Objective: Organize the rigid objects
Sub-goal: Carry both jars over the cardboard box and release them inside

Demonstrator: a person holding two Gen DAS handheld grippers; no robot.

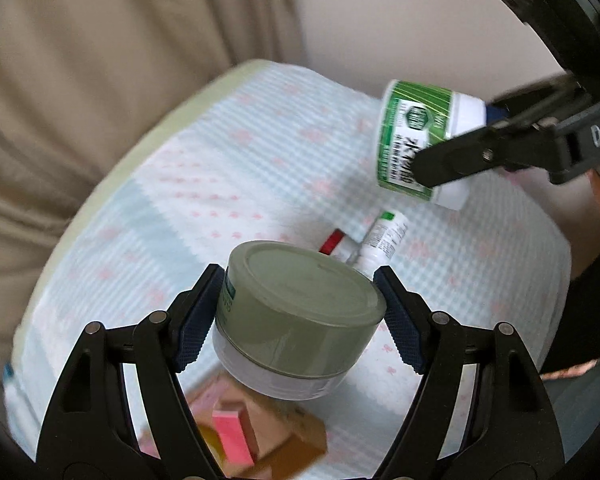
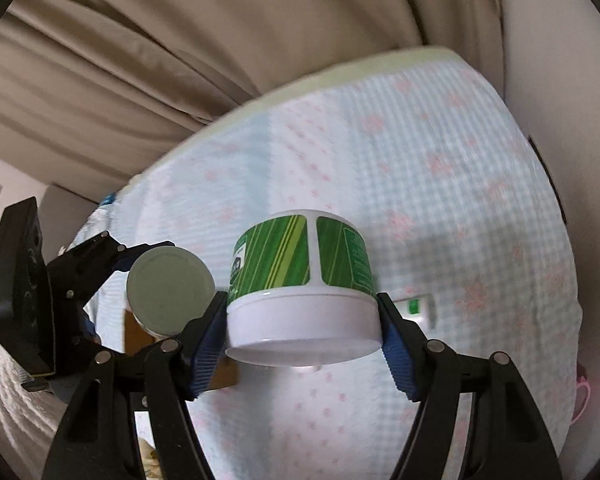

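Both jars ride clear above the bed (image 1: 228, 168): the left gripper (image 1: 300, 308) clamps a grey-lidded jar (image 1: 296, 320), the right gripper (image 2: 302, 340) a green-labelled tub (image 2: 304, 292), apparently lifted for sorting together.

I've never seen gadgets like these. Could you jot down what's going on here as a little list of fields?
Setting: bed covered with a pale blue checked quilt with pink bows
Left gripper: shut on a round grey-green lidded jar, held above the quilt
Right gripper: shut on a white tub with a green striped label, also lifted
Lying on quilt: small white bottle with a green label
Below the jar: brown cardboard box holding a pink block
Background: beige curtain
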